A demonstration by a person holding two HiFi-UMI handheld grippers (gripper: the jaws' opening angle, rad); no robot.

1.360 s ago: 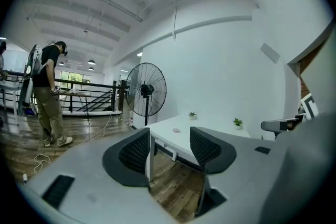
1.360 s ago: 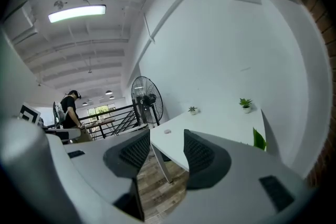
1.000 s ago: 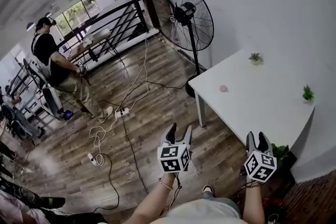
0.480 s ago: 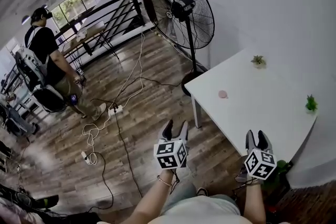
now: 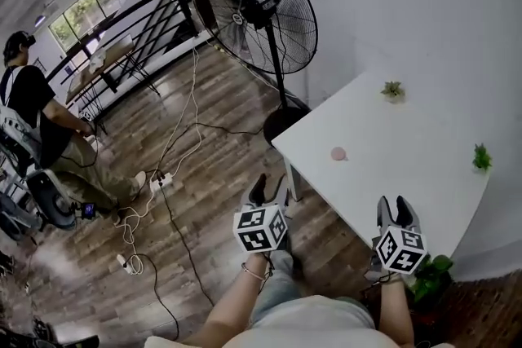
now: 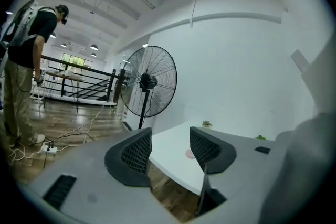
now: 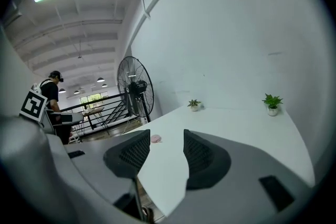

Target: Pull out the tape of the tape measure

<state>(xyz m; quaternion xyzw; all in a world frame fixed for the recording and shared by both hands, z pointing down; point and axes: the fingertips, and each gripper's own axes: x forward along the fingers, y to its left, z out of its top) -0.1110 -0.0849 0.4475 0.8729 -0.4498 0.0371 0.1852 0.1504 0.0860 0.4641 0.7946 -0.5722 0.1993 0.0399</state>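
A small round pink tape measure (image 5: 338, 153) lies on the white table (image 5: 408, 167), near its left edge. It also shows far off between the jaws in the left gripper view, tape measure (image 6: 189, 153), and in the right gripper view, tape measure (image 7: 156, 138). My left gripper (image 5: 269, 190) hangs over the wooden floor just short of the table's near corner, open and empty. My right gripper (image 5: 395, 209) is held at the table's near edge, also open with nothing between its fingers. Both are well short of the tape measure.
A big standing fan (image 5: 259, 12) is on the floor left of the table. Cables and a power strip (image 5: 159, 181) trail across the floor. A person (image 5: 37, 126) stands far left by a black railing (image 5: 139, 20). Two small potted plants (image 5: 393, 90) (image 5: 481, 157) sit at the table's far side.
The view has swung and drawn closer to the table; the tape measure sits nearer the grippers. The person at left has shifted further left. Both grippers stay open.
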